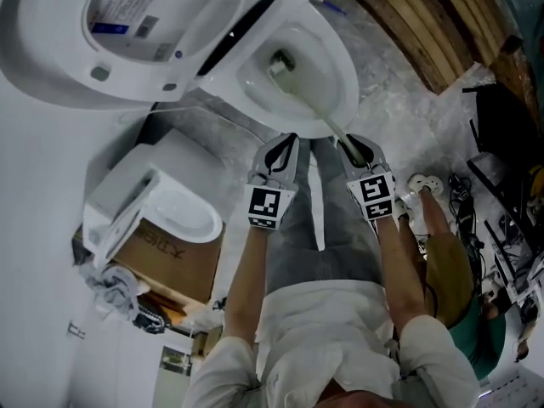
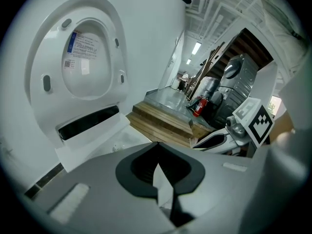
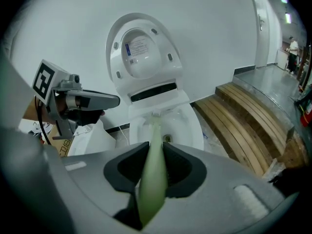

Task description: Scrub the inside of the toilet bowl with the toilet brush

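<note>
The white toilet bowl (image 1: 327, 53) lies straight ahead with its lid and seat (image 1: 127, 32) raised against the wall. A pale green toilet brush (image 1: 316, 109) reaches from my right gripper (image 1: 350, 145) down into the bowl, its bristle head (image 1: 280, 62) near the back inner wall. In the right gripper view the handle (image 3: 153, 169) runs between the shut jaws and the head (image 3: 155, 115) touches the bowl (image 3: 190, 126) under the rear rim. My left gripper (image 1: 291, 140) hovers beside it at the bowl's front edge, shut with nothing in it (image 2: 157, 152).
A second white ceramic toilet (image 1: 161, 202) rests on a cardboard box (image 1: 170, 257) at the left. Wooden planks (image 1: 425, 24) are stacked past the bowl on the right. A power strip (image 1: 425, 184) and cables lie on the floor at the right.
</note>
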The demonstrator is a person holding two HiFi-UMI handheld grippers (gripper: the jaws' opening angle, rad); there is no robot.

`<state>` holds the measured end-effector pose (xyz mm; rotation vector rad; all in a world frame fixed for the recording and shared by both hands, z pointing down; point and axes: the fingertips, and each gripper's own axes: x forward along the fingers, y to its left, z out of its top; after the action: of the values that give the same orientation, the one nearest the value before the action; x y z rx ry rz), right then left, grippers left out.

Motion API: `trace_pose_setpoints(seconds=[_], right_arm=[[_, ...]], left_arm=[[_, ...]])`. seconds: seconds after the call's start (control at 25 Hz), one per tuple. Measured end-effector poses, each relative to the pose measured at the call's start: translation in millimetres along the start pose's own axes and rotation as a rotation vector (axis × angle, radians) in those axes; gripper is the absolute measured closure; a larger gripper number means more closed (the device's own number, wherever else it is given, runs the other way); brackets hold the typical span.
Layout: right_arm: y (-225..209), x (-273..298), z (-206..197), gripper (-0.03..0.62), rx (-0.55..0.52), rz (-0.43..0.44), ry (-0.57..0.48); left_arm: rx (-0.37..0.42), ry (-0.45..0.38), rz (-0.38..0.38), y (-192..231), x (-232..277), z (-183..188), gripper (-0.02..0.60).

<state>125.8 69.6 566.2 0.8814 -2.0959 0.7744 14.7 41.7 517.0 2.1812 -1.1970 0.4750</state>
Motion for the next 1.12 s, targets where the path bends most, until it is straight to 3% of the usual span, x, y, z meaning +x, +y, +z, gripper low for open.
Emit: trace_pose_setpoints(seconds=[0.72,1.12], right_arm=[[6.9,83.4,-56.1,0.505,0.009,0.042,0.154],[2.3,117.9,-66.1,0.505,-0.015,0.065,0.271]], left_arm=[[-0.064,0.041,0.024,29.4,9.2,-54.2,0.563],[-0.093,0.054,0.021,34.6,11.7,-67.5,0.563]])
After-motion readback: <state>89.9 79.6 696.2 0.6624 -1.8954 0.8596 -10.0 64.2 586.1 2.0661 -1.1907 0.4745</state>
